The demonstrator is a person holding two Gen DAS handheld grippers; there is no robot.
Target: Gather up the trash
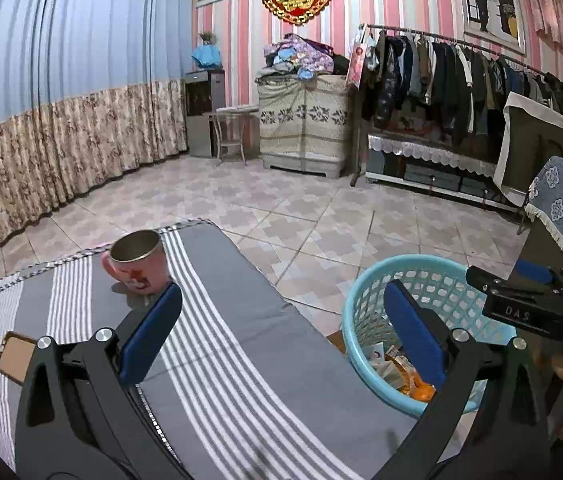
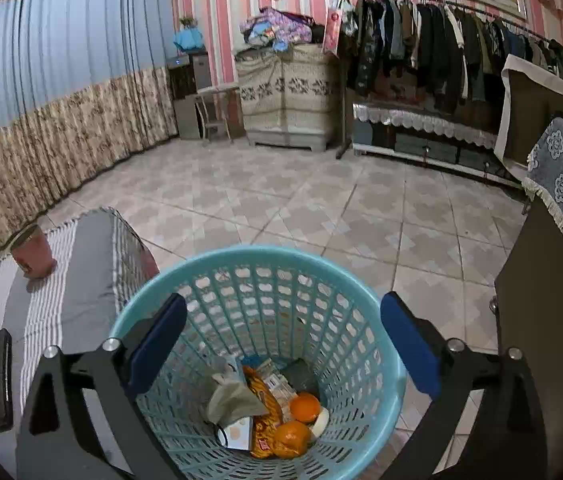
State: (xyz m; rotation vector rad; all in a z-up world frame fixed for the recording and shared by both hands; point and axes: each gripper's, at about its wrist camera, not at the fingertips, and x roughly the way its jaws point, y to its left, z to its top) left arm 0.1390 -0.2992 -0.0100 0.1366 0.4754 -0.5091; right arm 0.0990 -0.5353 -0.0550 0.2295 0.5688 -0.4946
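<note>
While the right gripper (image 2: 281, 344) is held over the blue basket (image 2: 385, 364) — wrappers (image 2: 267, 404) inside — both jaws are spread, empty; left gripper (image 1: 281, 320) likewise.

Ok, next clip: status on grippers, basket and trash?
Left gripper open, empty, over the striped cloth. Right gripper open, empty, above the basket. Trash in basket. Nothing blocking.
</note>
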